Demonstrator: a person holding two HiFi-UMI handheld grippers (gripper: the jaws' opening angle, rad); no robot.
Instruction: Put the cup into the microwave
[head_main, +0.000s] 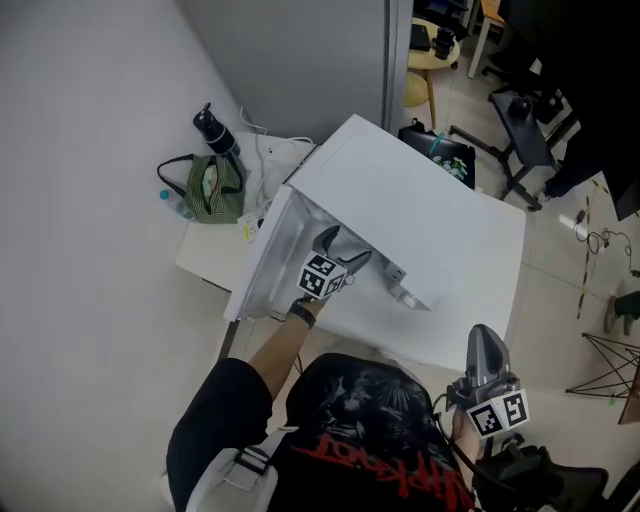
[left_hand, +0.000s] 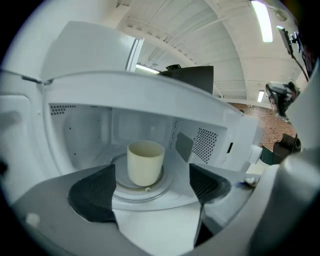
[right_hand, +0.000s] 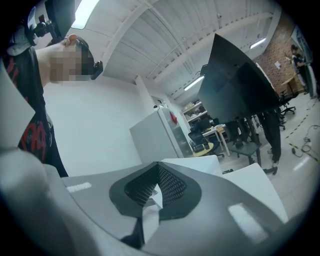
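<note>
Plainly, the cup (left_hand: 145, 162) is inside the microwave (head_main: 420, 220). It stands upright on the round glass turntable (left_hand: 131, 194), straight ahead of the left hand-held gripper (left_hand: 152, 180) and just beyond its tips. That gripper's jaws are spread wide with nothing between them, one pad off to either side of the cup, neither touching it. The placing looks done, so what is left is probably to draw back and shut the door.

The cup is cream, straight-walled and open-topped, with no handle showing from this side. It reads as stiff and fairly light, probably ceramic or hard plastic. Its smooth wall could slide in the pads, and a knock against the cavity could chip it if it is ceramic. Should it need shifting, the safest hold would be across the wall about halfway up, squarely and not by the rim.

To the gripper's right, the cavity wall carries a perforated vent (left_hand: 204, 145).

The right hand-held gripper (right_hand: 156, 180) has its jaws closed together on nothing. It is held low at the person's right side, well apart from the microwave.

Far beyond the left gripper, past the microwave, a green bag (head_main: 213, 190) and a dark bottle (head_main: 215, 130) sit on the white tabletop (head_main: 205, 255).
</note>
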